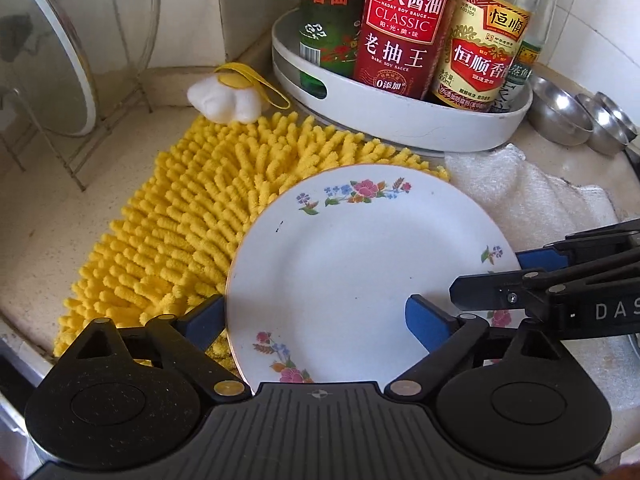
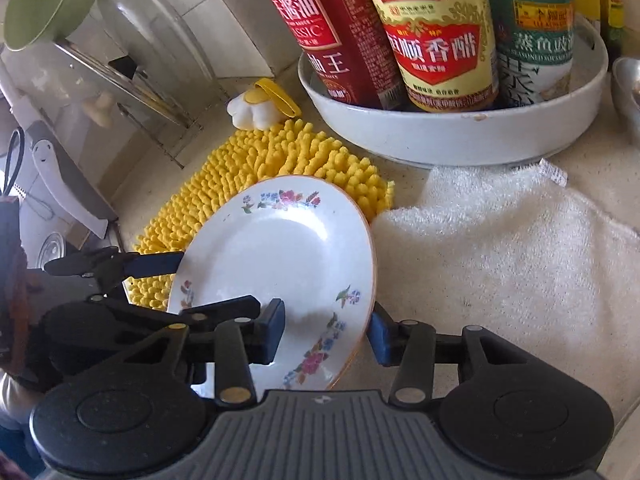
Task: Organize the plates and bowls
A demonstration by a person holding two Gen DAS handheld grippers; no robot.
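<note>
nearest our left wrist camera sat the left gripper (image 1: 316, 314), its blue pads spread wide, one under the floral plate (image 1: 360, 264) at its left edge, the other over the plate's face; we could not tell whether either pad pressed on it. our right gripper (image 2: 326, 338) had its pads on either side of the plate's rim, one on the face and one behind the outer edge, closed onto it. the plate was tilted, its far edge over the yellow chenille mat (image 1: 192, 216) and beside the white towel (image 2: 500, 240) on the desk (image 1: 52, 224). behind stood a white tray (image 1: 400, 120) of sauce bottles (image 1: 404, 28), and steel bowls (image 1: 560, 112) to its right.
</note>
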